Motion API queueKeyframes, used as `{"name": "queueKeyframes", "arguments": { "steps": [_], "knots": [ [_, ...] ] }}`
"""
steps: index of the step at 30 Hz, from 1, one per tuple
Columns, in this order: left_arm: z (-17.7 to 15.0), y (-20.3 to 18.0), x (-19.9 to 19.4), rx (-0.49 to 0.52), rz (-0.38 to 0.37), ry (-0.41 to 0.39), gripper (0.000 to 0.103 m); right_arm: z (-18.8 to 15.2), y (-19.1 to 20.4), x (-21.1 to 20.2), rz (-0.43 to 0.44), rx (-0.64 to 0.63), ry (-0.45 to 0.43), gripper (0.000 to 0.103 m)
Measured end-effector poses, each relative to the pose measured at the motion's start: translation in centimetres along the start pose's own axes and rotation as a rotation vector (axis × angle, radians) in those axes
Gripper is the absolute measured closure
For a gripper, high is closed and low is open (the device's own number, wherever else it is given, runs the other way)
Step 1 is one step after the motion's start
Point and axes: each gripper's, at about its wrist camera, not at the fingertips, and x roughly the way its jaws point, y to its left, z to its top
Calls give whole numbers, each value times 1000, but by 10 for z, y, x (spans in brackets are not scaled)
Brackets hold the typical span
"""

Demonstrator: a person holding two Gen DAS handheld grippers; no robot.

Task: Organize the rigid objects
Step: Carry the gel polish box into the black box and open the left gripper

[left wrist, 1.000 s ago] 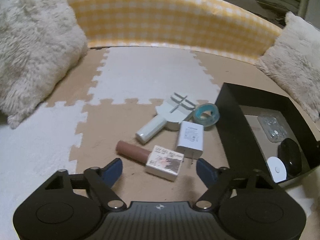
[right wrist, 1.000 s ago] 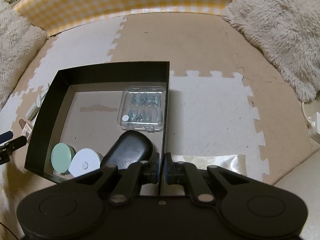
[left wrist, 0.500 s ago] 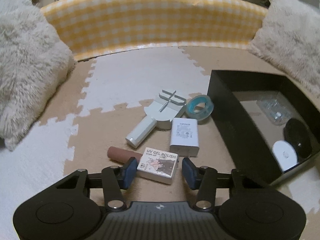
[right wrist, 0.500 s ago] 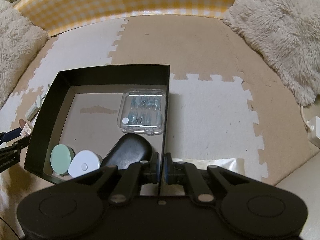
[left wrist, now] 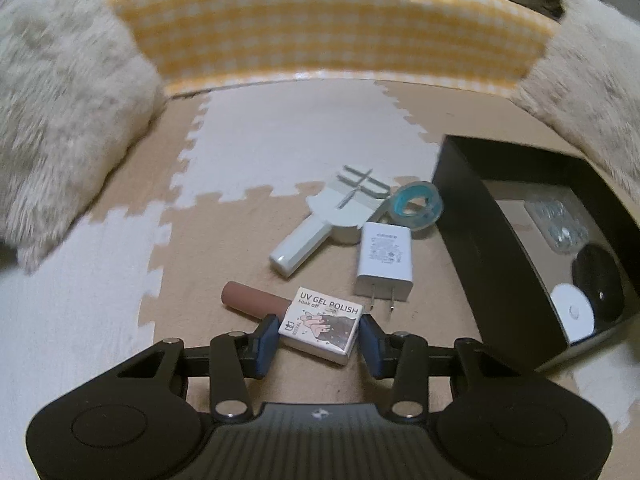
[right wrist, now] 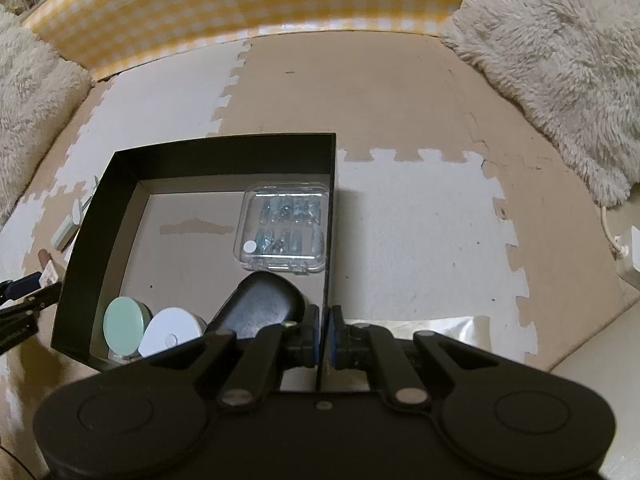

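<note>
My left gripper point(left wrist: 318, 338) has closed on the white UV gel polish box point(left wrist: 320, 326), its blue pads against both sides; the box still lies on the foam mat over a brown tube point(left wrist: 254, 299). Beyond lie a white charger plug point(left wrist: 384, 262), a white handled tool point(left wrist: 332, 216) and a blue tape roll point(left wrist: 416, 206). My right gripper point(right wrist: 324, 338) is shut on the near right wall of the black box point(right wrist: 224, 148). The box holds a clear case point(right wrist: 286, 226), a black oval case point(right wrist: 260, 306), a white disc point(right wrist: 170, 332) and a green disc point(right wrist: 124, 326).
A yellow checked barrier point(left wrist: 320, 28) runs along the back. Fluffy cushions lie at the left point(left wrist: 60, 92) and right point(right wrist: 560, 60). A shiny foil sheet point(right wrist: 440, 326) lies right of the box. A white cable end point(right wrist: 624, 248) sits at the far right.
My left gripper moved forward and narrowed from wide open until its pads closed around the gel polish box. My right gripper kept its hold on the box wall.
</note>
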Motion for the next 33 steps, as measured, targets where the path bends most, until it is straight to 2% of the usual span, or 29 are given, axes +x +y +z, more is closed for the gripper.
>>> {"name": "queueKeyframes", "arguments": {
  "steps": [4,9,16,22,26,33],
  "knots": [
    [1,9,-5,-62,-1,3,59,0,1,0,-8,-6,1,99],
    [15,6,-27,-95,-24,-92,60,0,2,0,-8,-6,1,99],
    [29,-17,-54,-83,-121,-178,60,0,2,0,-9,-7,1,99],
    [37,-53,-70,-22,-243,-247,60,0,2,0,-10,-8,2,99],
    [40,-86,-66,2,-304,-226,61,0,3,0,-11,-8,3,99],
    [40,-130,-40,-62,-314,-125,61,0,0,0,2,1,2,98]
  ]
}}
